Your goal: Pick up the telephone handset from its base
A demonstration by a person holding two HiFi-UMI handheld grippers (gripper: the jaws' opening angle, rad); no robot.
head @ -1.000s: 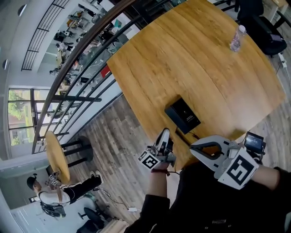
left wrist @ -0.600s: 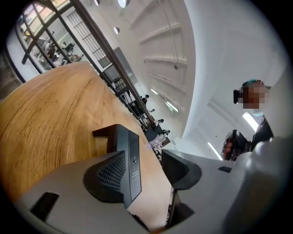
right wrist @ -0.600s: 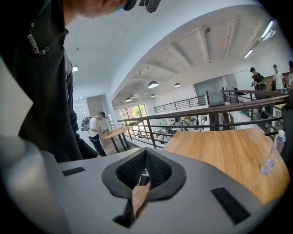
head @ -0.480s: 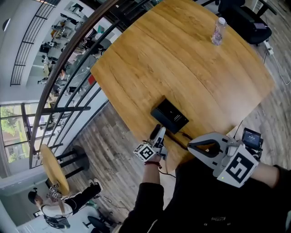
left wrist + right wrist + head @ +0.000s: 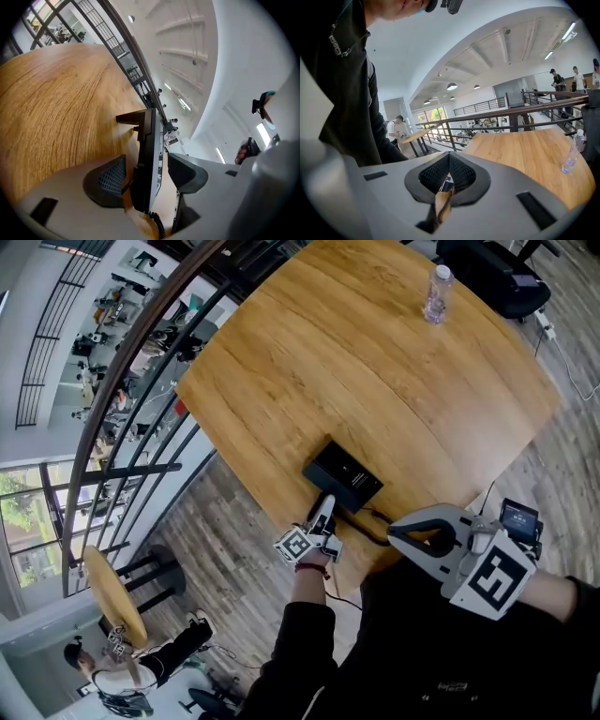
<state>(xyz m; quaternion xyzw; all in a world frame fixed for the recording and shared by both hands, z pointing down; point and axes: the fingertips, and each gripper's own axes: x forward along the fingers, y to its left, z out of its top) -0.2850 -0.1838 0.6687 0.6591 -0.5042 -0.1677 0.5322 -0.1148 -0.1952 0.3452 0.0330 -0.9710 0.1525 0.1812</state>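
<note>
The black telephone (image 5: 342, 476) lies on the wooden table (image 5: 375, 362), close to its near edge; I cannot tell the handset apart from the base. My left gripper (image 5: 322, 517) is at the phone's near end. In the left gripper view the phone (image 5: 149, 140) stands edge-on between the two pads (image 5: 110, 180); the jaws have just been opening and do not press on it. A coiled cord (image 5: 159, 227) hangs below. My right gripper (image 5: 394, 532) hovers off the table's near edge, to the phone's right, its tips together (image 5: 449, 155).
A clear water bottle (image 5: 436, 292) stands at the table's far side. A dark chair (image 5: 497, 273) is behind it. A metal railing (image 5: 141, 362) runs past the table's left edge, with a lower floor and a small round table (image 5: 108, 592) beyond. A black cable (image 5: 370, 531) trails off the near edge.
My left gripper has come down and forward to the phone's near end, and its jaws have opened around it. The right gripper has barely shifted. The head camera has drifted.
</note>
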